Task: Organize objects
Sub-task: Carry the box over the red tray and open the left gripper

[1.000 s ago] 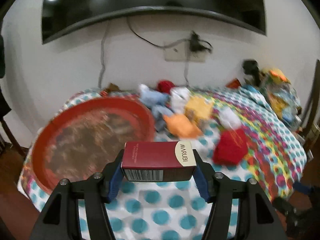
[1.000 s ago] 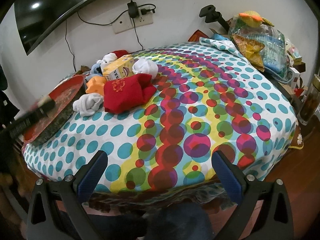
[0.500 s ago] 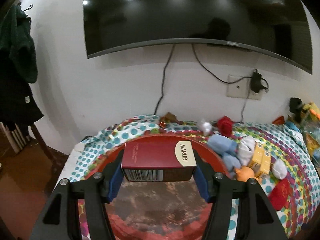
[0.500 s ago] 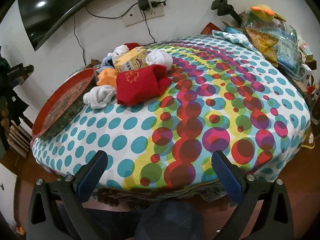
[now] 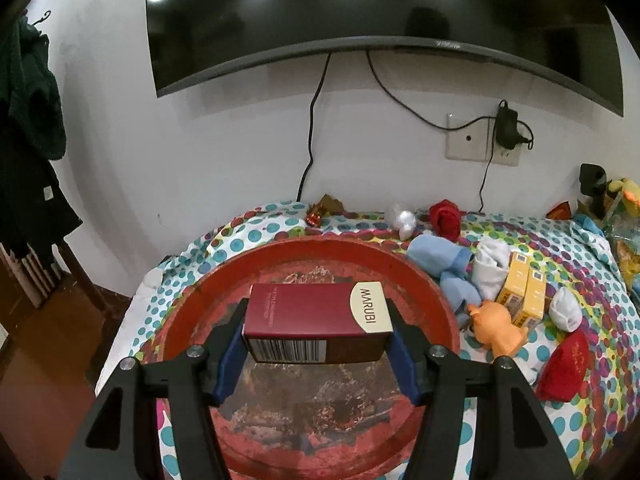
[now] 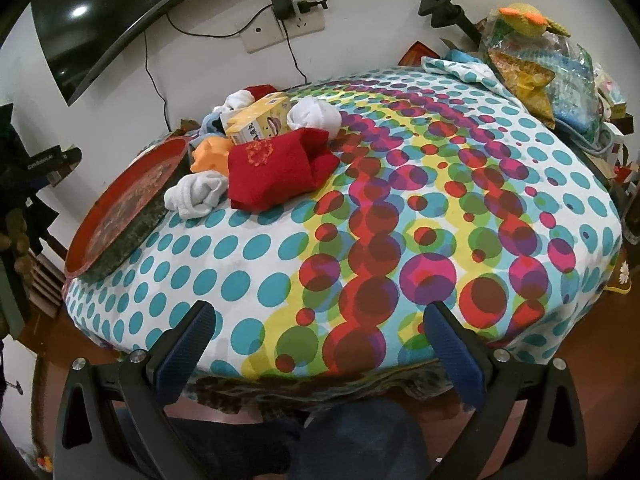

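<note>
A: Left gripper [image 5: 318,334] is clamped on the maroon box [image 5: 316,326], blue pads pressed on both short ends, the box lying crosswise with its barcode face towards the camera.

B: And where has it gone since a second ago?

A: A second back the box hung over the dotted cloth with the red tray off to the gripper's left. Now the red tray [image 5: 312,412] fills the space directly beneath and beyond the box. The grip itself has not changed.

B: The pile?

A: It has slid to the gripper's right: blue socks [image 5: 438,258], a white roll [image 5: 488,270], two yellow cartons [image 5: 522,294], an orange bundle [image 5: 496,326], a red pouch [image 5: 564,366]. They were dead ahead before.

B: Right side?

A: Right gripper [image 6: 320,344] stands wide apart with nothing between the pads, hovering at the near edge of the bench [image 6: 460,208]. Its view matches the earlier one closely; the dark blurred gripper arm that crossed the tray at its far left a second ago is gone, and the tray [image 6: 120,208] shows bare there.
</note>
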Tool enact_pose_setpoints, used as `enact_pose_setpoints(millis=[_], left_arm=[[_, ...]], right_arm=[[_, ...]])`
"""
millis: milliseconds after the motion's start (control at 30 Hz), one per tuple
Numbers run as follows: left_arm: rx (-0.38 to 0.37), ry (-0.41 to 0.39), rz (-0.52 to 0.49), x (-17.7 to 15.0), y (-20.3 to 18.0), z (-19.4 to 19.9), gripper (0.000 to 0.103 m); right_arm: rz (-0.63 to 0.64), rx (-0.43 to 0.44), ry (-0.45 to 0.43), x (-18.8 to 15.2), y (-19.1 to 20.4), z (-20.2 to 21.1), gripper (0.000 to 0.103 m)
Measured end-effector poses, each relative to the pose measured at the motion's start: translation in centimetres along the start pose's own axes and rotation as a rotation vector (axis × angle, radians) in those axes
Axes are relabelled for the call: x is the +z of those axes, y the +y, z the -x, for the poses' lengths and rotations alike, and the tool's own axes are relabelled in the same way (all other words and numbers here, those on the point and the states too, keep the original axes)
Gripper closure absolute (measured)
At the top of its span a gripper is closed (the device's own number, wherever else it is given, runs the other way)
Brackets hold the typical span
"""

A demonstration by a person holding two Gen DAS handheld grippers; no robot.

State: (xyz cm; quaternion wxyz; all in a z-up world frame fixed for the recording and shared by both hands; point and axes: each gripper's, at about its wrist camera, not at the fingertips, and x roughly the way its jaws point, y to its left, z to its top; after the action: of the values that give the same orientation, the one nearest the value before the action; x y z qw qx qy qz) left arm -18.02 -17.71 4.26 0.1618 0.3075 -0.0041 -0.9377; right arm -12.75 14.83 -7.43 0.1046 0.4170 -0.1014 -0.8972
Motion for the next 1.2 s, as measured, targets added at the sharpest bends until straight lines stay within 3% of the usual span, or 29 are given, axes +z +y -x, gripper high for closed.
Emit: enact_pose_setpoints(millis=[300,800,1200], left_arm=[[0.026,0.068,0.03,-1.1,1.9,-2.8,0.04],[0.132,0.264,0.082,-2.3,4.2,-10.8,0.04],[0.189,0.257,0.073,-2.8,4.5,-10.9,0.038]], right_arm=[[0.041,-0.031,0.003,-0.2,0.5,-0.6,0.0],[0.15,-0.054,-0.024,-0.5,1.6,-1.5,0.0],[0.149,-0.052,-0.024,-0.5,1.6,-1.5,0.0]])
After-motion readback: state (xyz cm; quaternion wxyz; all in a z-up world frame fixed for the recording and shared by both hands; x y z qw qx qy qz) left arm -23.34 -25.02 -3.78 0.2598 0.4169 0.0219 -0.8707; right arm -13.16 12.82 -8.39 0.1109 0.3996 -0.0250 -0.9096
